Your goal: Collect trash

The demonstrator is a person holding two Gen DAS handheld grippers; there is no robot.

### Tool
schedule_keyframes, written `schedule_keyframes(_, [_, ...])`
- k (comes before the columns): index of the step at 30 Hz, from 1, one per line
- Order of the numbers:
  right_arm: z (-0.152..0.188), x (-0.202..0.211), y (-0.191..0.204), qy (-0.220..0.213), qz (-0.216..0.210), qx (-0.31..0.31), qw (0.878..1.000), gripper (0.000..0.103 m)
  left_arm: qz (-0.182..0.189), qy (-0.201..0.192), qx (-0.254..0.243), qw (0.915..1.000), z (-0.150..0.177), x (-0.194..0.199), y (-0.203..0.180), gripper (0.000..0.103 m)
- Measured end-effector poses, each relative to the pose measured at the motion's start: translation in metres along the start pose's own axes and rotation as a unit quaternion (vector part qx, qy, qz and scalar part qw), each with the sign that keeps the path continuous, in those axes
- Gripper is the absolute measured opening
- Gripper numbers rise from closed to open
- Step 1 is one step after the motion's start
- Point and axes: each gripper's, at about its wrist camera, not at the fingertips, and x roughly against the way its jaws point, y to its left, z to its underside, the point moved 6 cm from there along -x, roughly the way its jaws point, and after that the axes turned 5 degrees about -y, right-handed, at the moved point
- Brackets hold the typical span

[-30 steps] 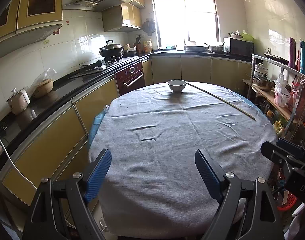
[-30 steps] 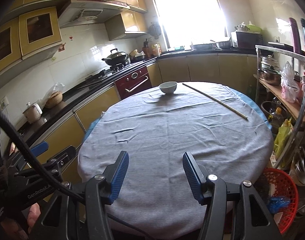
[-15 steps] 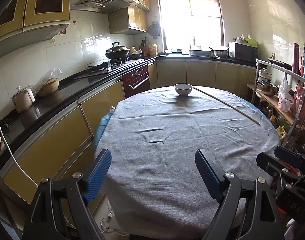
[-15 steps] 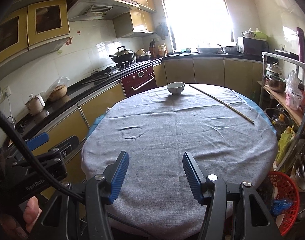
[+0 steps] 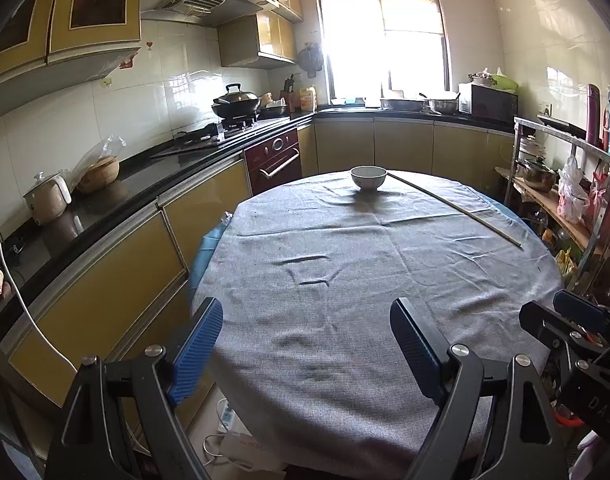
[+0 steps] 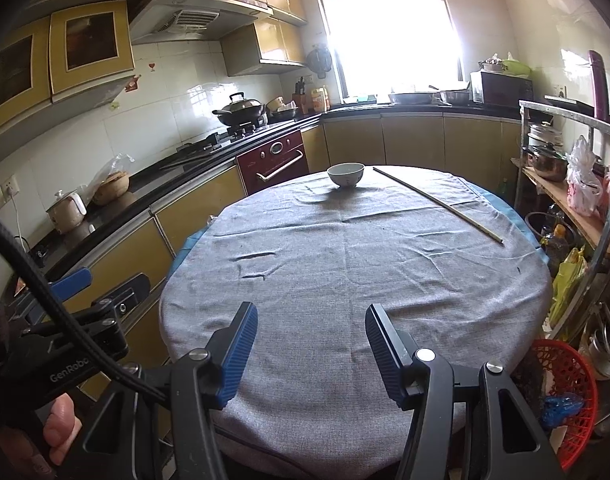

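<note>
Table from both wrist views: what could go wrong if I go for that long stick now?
1. The stick lies flat on the loose grey cloth; a hand-held gripper may pinch fabric too.
2. Dragging the cloth could tip the bowl at the far edge.
3. Swinging the stick could hit the crowded rack alongside.

My left tool [image 5: 307,346] has a black frame with silver screws and two ribbed blue pads [image 5: 195,350]. My right tool [image 6: 311,350] is built the same. In the right wrist view, white "GenRobo" lettering marks the left tool's black body, and a thick black braided cable [image 6: 37,280] crosses it.
</note>
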Motion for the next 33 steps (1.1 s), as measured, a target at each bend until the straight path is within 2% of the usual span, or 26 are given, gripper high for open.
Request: schedule_keyframes(33, [0.0014, -0.0043, 0.0068, -0.002, -0.001, 0.006, 1.0, 0.06, -0.003, 0.008, 0.006, 0.9999, 0.0031, -0.0068, 0.0083, 0.086])
